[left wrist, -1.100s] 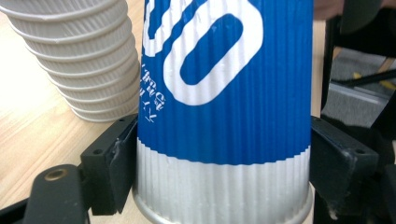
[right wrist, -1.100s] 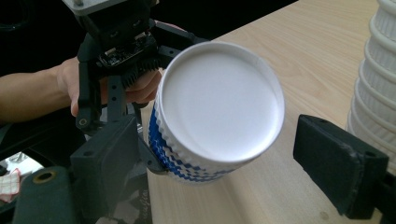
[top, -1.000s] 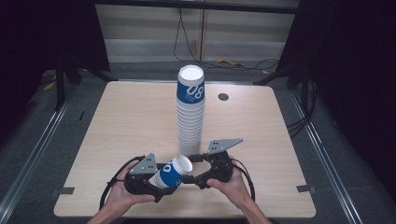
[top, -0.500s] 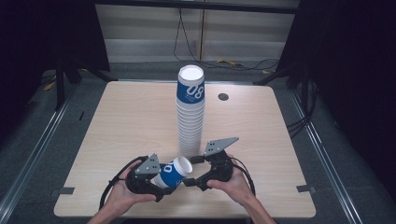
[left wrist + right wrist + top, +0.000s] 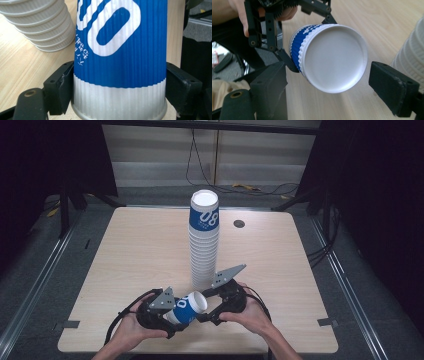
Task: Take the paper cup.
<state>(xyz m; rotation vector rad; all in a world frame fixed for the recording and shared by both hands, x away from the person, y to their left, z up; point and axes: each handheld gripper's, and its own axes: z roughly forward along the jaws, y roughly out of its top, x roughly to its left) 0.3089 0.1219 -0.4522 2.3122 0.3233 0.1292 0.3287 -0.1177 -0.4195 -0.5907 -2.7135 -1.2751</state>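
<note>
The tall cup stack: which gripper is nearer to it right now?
Right. The right gripper sits just beside the base of the tall cup stack; the left gripper, clamping the loose cup, is farther out.

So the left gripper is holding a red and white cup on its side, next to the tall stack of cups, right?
Not quite: the cup is blue and white, not red and white, as the left gripper view shows. The left gripper does hold it on its side, next to the tall stack of cups.
</note>
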